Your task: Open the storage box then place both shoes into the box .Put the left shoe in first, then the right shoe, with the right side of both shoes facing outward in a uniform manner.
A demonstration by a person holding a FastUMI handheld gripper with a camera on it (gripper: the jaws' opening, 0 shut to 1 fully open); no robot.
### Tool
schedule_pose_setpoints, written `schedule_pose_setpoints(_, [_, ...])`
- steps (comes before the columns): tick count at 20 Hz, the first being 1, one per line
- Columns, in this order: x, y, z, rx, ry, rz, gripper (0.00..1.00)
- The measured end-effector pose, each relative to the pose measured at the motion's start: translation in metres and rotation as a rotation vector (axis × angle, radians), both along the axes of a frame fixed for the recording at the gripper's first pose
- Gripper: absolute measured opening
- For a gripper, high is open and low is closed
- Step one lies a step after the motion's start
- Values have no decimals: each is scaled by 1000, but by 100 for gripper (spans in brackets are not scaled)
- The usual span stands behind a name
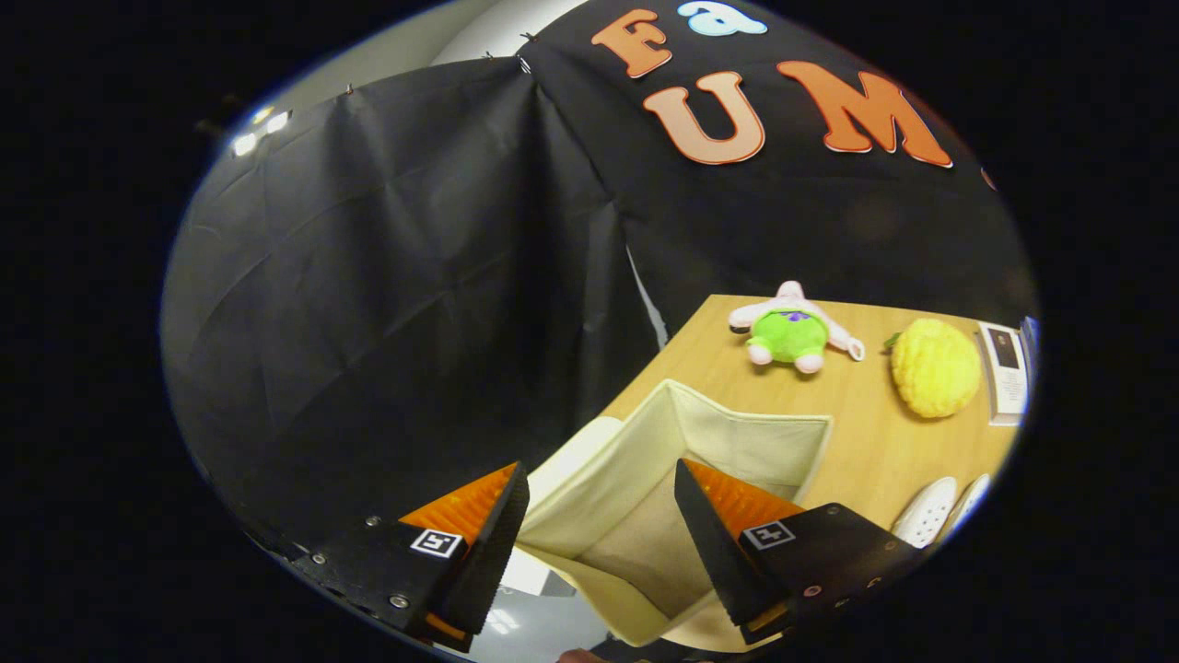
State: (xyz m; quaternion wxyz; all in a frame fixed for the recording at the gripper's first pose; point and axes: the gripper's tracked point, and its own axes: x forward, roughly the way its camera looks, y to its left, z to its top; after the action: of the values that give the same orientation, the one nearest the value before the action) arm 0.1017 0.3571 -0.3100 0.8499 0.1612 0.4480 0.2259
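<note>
Tongs (599, 525) are hanging wide open, gripping nothing, over the open storage box (737, 442) between the fingers; white shoes (939, 511) are lying beyond the right finger, beside the box.

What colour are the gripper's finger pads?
Orange, ribbed, on black fingers; gripper open above the cream storage box. Gripper view.

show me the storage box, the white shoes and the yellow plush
storage box (737, 433), gripper view, inner back wall, open between the spread fingers
white shoes (930, 511), gripper view, perforated upper of the nearer shoe
yellow plush (935, 368), gripper view, middle of its fuzzy body
</note>
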Motion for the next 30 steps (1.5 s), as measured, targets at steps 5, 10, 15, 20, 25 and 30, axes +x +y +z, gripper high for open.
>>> schedule_pose_setpoints(5, [-41, -130, -46, -241, 35, -80, 96])
schedule_pose_setpoints(10, [-90, -220, -112, -367, 203, -142, 96])
schedule_pose_setpoints(15, [-124, -266, -166, -394, 357, -175, 90])
schedule_pose_setpoints(20, [-129, -281, -200, -406, 446, -204, 67])
schedule_pose_setpoints(25, [-127, -272, -214, -326, 489, -242, 36])
schedule_pose_setpoints(30, [-116, -275, -200, -212, 480, -337, 4])
